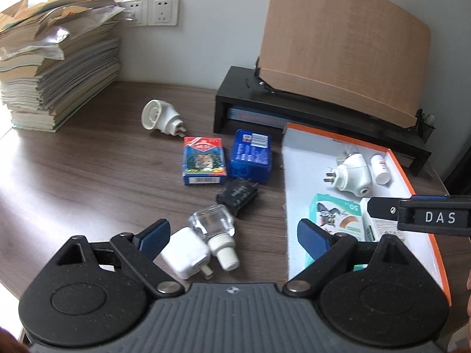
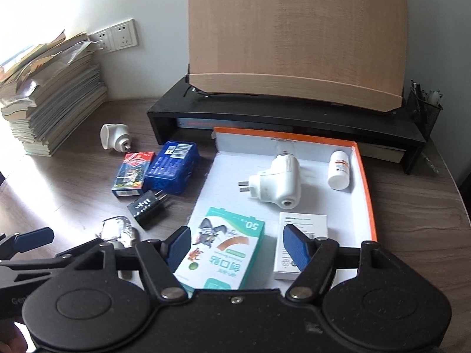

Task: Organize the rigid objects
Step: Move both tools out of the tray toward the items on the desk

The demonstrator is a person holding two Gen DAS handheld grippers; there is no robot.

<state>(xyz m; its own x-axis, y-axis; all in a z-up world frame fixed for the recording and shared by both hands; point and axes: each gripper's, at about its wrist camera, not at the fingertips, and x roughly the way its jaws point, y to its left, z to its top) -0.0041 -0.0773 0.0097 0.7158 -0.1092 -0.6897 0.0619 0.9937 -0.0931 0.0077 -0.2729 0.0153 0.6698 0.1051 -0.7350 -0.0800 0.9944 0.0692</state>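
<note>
Dark wood-grain counter (image 1: pixel 88 176) carries the scattered items; the left gripper (image 1: pixel 232 235) hovers low over it, jaws spread wide and released, blue ribbed pads facing inward; between the jaws lie a glossy white square charger (image 1: pixel 187 254) and, touching it, a clear faceted glass bottle (image 1: pixel 213 220) with a white neck; just beyond them rests a matte black plug adapter (image 1: pixel 237 195), then a playing-card box (image 1: pixel 203 160) showing a tiger and a blue plastic case (image 1: pixel 251 156) with a barcode label; a white rounded plug-in device (image 1: pixel 160 114) lies farther off. The right gripper (image 2: pixel 235 247) hangs over the orange-rimmed white tray (image 2: pixel 366 188), jaws likewise parted and empty; between them sits a teal-and-white carton (image 2: pixel 226 250) marked "50"; beside the right jaw lies a small white box (image 2: pixel 304 223); ahead lie a second white plug-in device (image 2: pixel 276 184) and a white pill bottle (image 2: pixel 340 170); the right gripper's side reads "DAS" in the left wrist view.
</note>
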